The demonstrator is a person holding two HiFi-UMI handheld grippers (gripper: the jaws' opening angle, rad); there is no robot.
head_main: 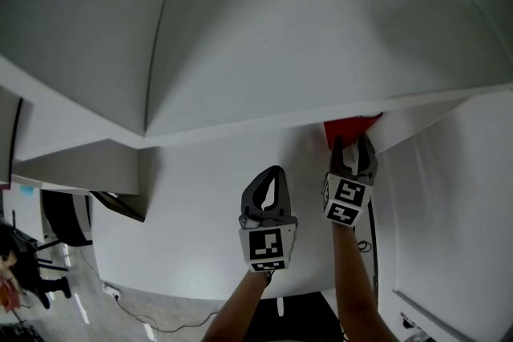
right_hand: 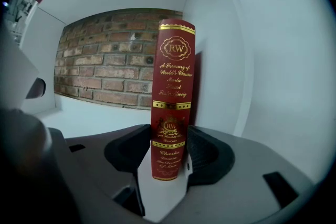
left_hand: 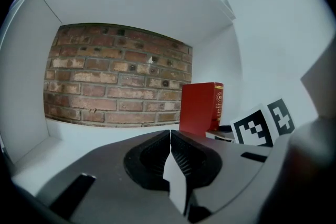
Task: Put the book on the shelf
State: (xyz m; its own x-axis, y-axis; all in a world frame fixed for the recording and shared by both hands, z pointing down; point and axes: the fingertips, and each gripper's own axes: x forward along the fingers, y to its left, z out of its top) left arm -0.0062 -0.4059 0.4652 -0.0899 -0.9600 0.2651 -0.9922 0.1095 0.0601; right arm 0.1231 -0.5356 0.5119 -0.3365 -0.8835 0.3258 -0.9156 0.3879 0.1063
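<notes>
A red book [right_hand: 172, 102] with gold print on its spine stands upright at the right end of a white shelf compartment [right_hand: 94, 118], close to the side wall. My right gripper [right_hand: 169, 139] is shut on the lower part of the spine, one pad on each cover. From the head view only the book's top [head_main: 349, 127] shows under the shelf board, with the right gripper [head_main: 353, 145] at it. My left gripper [head_main: 276, 171] hangs to the left of it, shut and empty, its jaws meeting [left_hand: 169, 136]. In the left gripper view the book [left_hand: 202, 107] stands ahead to the right.
A brick wall [left_hand: 115, 76] backs the compartment, and a white side wall [right_hand: 220, 60] rises just right of the book. The right gripper's marker cube [left_hand: 262, 123] shows beside the book. Dark equipment and cables [head_main: 24, 268] lie on the floor at lower left.
</notes>
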